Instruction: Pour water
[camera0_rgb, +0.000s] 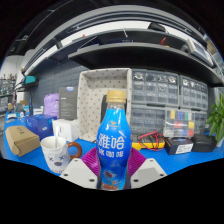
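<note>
A blue drink bottle (113, 140) with an orange cap and white lettering stands upright between my fingers, filling the middle of the gripper view. My gripper (112, 166) is shut on the bottle: both purple pads (93, 157) press its lower sides, and the bottle hangs above the blue table. A white mug (55, 151) with a dark handle stands on the blue table (180, 165) to the left of the bottle, a little beyond my left finger. The bottle's bottom end shows between the white finger bodies.
Left of the mug lie a brown box (22, 140) and blue and white packages (41, 124). A pegboard panel (100, 100) stands behind the bottle. Drawer cabinets (155, 95), a clear bin (178, 122), a dark box (180, 146) and a plant (216, 115) sit at the right.
</note>
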